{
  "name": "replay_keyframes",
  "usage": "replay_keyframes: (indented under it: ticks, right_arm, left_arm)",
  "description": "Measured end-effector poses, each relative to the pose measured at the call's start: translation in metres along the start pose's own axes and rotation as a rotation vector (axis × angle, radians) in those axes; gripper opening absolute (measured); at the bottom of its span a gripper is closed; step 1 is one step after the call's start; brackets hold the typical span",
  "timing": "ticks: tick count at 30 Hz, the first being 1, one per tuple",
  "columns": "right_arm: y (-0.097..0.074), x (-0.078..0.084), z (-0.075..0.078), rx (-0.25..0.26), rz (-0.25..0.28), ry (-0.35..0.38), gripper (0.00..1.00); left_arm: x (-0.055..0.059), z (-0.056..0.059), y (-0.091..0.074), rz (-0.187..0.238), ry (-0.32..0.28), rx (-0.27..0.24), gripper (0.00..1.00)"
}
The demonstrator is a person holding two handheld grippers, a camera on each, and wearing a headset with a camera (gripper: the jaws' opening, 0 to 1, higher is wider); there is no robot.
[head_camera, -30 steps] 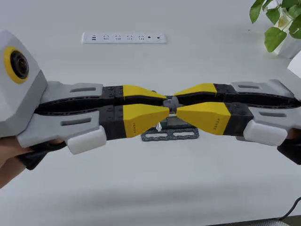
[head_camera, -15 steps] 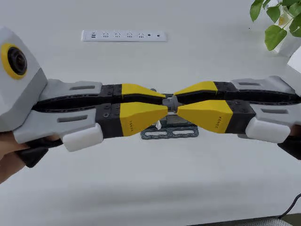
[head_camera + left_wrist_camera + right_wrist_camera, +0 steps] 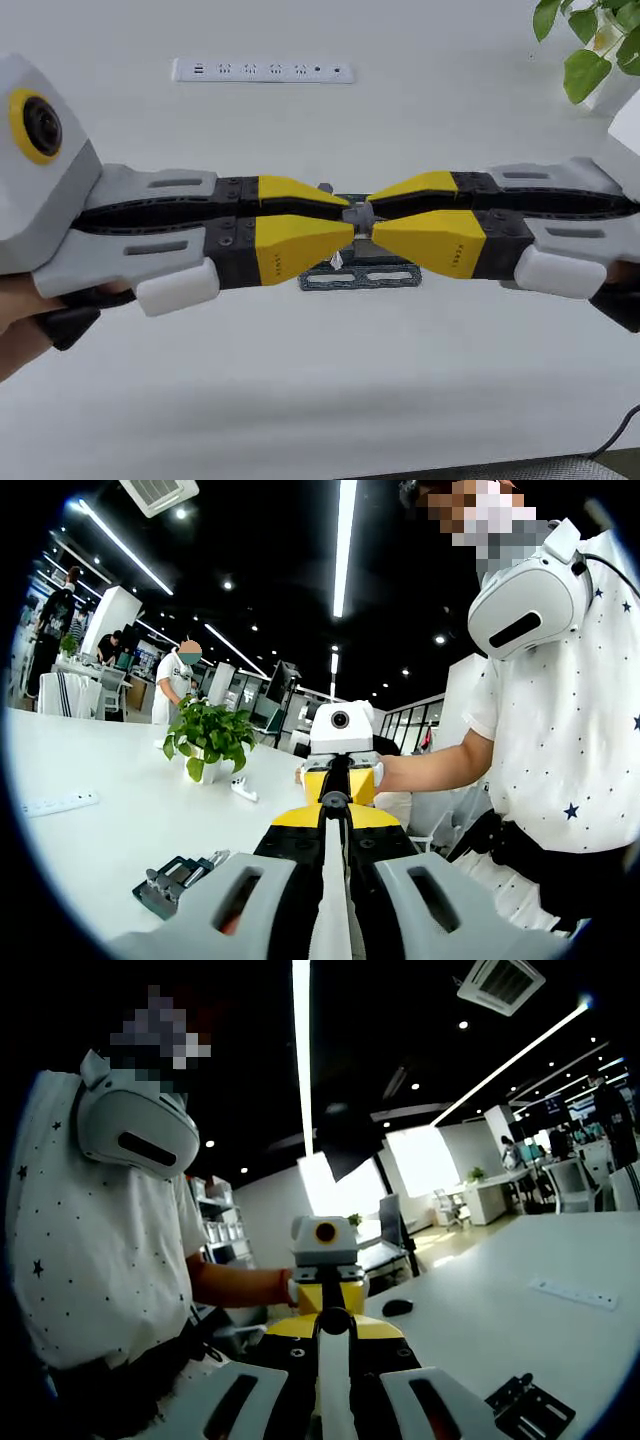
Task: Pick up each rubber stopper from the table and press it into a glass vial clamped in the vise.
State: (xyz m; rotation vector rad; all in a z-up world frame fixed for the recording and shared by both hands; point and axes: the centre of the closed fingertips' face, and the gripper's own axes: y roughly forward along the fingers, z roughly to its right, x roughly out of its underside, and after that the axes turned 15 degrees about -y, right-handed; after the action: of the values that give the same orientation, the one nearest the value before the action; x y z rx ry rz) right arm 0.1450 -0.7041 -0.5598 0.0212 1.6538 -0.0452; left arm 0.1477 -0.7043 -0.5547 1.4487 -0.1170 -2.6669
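Left gripper (image 3: pixel 347 219) and right gripper (image 3: pixel 377 219) are level and tip to tip above the white table (image 3: pixel 320 380). Between them is a small grey stopper (image 3: pixel 361 214), and each pair of jaws is closed onto one end of it. The stopper hangs in the air just above the dark vise (image 3: pixel 362 277), not touching it; the power strip (image 3: pixel 262 71) lies well behind.

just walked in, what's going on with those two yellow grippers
A person holds a gripper in each hand, tip to tip above the white table. The left gripper and right gripper both appear closed on one small grey rubber stopper between them. The vise sits on the table beneath; the stopper is not yet pressed in.
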Motion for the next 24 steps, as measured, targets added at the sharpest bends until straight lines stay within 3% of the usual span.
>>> replay_keyframes:
  ticks: [16, 24]
  right_arm:
    - [0.002, 0.011, 0.006, 0.009, -0.051, 0.016, 0.06]
    - [-0.004, 0.021, 0.016, 0.031, -0.102, 0.035, 0.06]
  left_arm:
    - [0.006, -0.007, -0.004, -0.008, 0.015, -0.035, 0.09]
    - [0.007, -0.019, -0.012, -0.009, 0.027, -0.080, 0.15]
